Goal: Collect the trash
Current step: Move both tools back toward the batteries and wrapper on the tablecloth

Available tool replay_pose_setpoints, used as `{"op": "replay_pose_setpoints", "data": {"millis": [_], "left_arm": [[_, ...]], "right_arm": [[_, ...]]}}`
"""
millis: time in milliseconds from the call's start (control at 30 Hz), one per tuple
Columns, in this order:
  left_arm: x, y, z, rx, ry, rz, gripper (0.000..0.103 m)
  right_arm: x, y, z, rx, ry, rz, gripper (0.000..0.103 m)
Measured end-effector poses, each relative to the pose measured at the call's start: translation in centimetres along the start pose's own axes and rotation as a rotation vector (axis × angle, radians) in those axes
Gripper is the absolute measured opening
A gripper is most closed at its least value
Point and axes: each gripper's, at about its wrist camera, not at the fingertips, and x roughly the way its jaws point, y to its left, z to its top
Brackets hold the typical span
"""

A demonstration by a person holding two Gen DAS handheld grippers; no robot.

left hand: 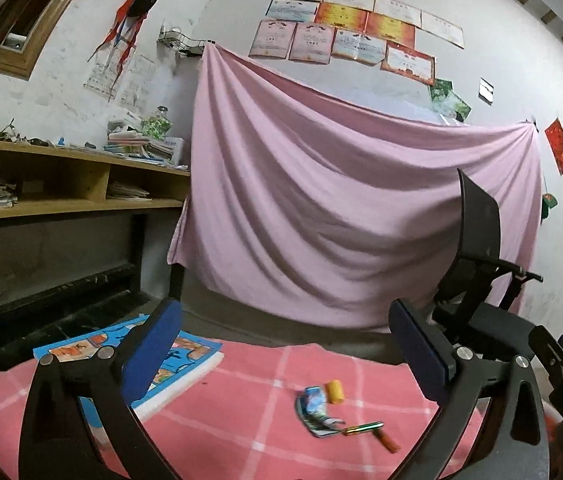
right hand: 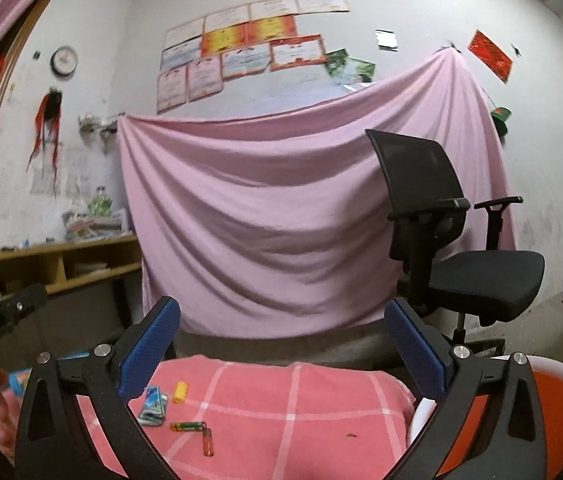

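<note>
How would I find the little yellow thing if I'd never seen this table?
Start at the pink checked cloth over the table, then find the small cluster of litter near its middle. Beside the crumpled blue-green wrapper lies the yellow piece: short and stubby, the only plain yellow item, unlike the slim green battery and the orange one.

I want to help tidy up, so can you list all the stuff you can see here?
wrapper: one, crumpled blue-green, on the pink cloth
yellow piece: one, right of the wrapper
batteries: two, one green, one orange, near the wrapper
book: one, blue, left end of the cloth
checked cloth: one, pink
bin: one, white rim, orange inside, right of the cloth
office chair: one, black, right
hanging sheet: one, pink, on wall
left gripper: open, empty
right gripper: open, empty
</note>
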Motion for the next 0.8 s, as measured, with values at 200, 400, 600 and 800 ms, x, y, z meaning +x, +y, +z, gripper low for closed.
{"op": "replay_pose_setpoints", "data": {"millis": [200,400,600,800], "left_arm": [[1.1,0.6,-0.9,0.02,0.042,0.008,0.101],[1.8,0.2,-1.7,0.065,0.052,0.004,0.101],[4.2,-0.3,-2.7,0.09,0.195,-0.031,0.101],[7.1,-1.1,-4.1,0.1,0.363,-0.058,0.1]], "right_arm": [[1.4,1.0,-1.0,-0.034,0.062,0.015,0.103],[2.2,2.1,-2.0,-0.087,0.105,0.032,0.103],[3.9,2.1,-2.8,-0.089,0.21,0.042,0.103],[6.3,1.9,-3.9,-0.075,0.377,0.054,0.103]]}}
